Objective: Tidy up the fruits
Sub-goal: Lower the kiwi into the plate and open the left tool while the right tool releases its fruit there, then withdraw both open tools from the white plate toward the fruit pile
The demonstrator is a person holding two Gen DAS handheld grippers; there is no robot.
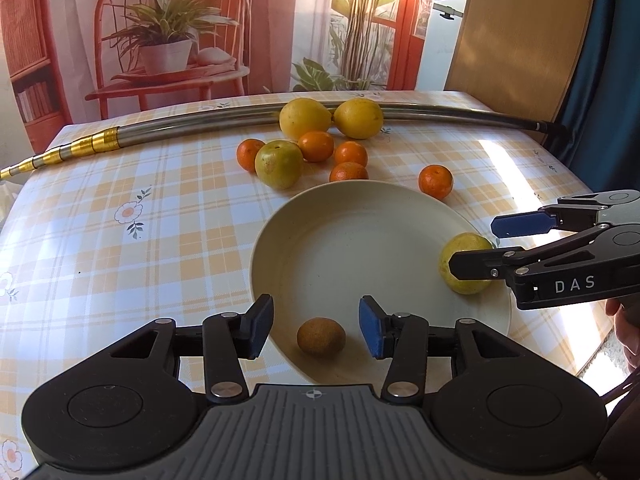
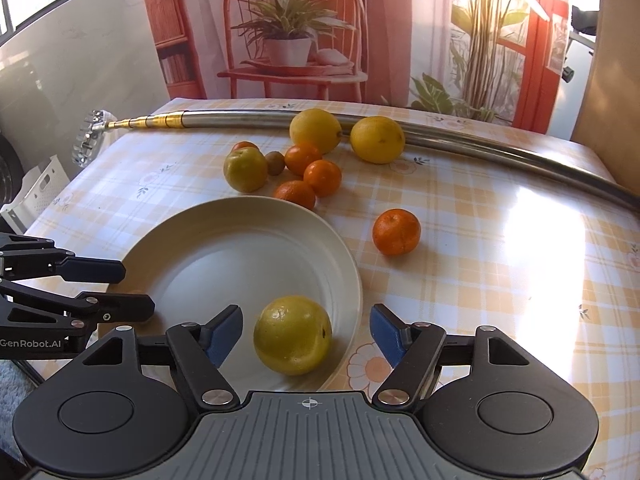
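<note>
We see the left gripper (image 1: 316, 326) spread wide, its pads flanking a small brown fruit (image 1: 321, 337) without touching it, at the near rim of the cream plate (image 1: 352, 216). The right gripper (image 2: 306, 334) is likewise wide apart around a yellow-green fruit (image 2: 293, 335) resting inside the plate's edge. On the checked table (image 1: 120, 248) beyond lie two large yellow fruits (image 1: 305, 118), a green fruit (image 1: 279, 164) and several small oranges (image 1: 435, 181), near a metal pole (image 1: 192, 128).

Sunlit checked tablecloth (image 2: 500, 240) before printed backdrop (image 2: 392, 28).
</note>
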